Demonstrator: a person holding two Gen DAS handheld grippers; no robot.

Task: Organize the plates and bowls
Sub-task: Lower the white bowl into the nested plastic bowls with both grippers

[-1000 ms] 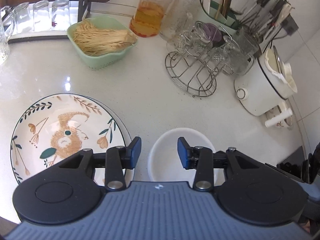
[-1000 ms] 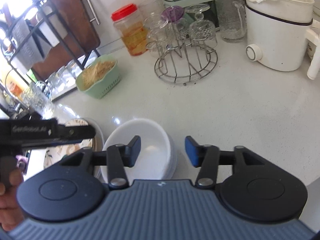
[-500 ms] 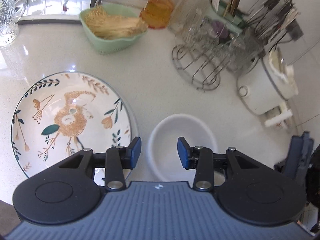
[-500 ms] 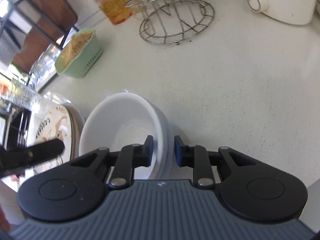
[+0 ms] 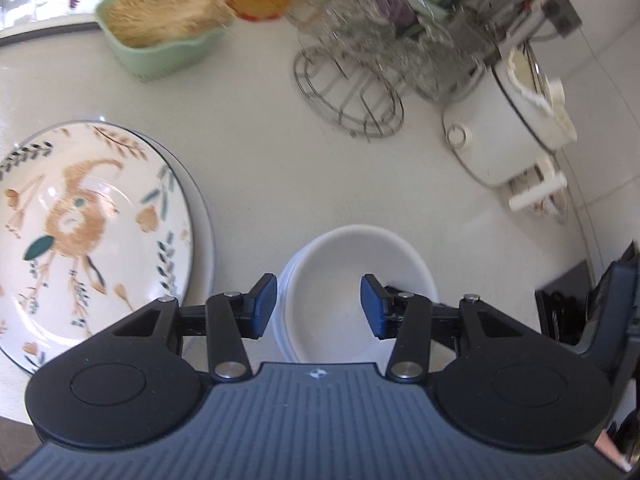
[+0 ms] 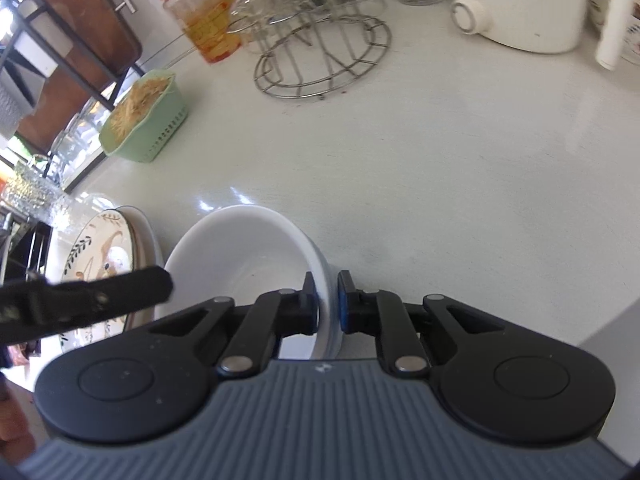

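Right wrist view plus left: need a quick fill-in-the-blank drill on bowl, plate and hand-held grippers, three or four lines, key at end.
1. The right hand-held gripper is shut on the rim of the white ____.
2. The left hand-held gripper is opening; its pads touch ____ of the bowl.
3. The patterned plate lies to the ____ of the bowl in the left wrist view.
4. The green basket holds pale ____.

Missing words: bowl; neither side; left; noodles

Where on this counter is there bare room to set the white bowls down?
The widest bare patch of counter lies between the white bowls, the wire rack and the white cooker. A narrower strip runs between the patterned plate, the green basket and the rack. The back edge, with jar and glasses, is crowded.
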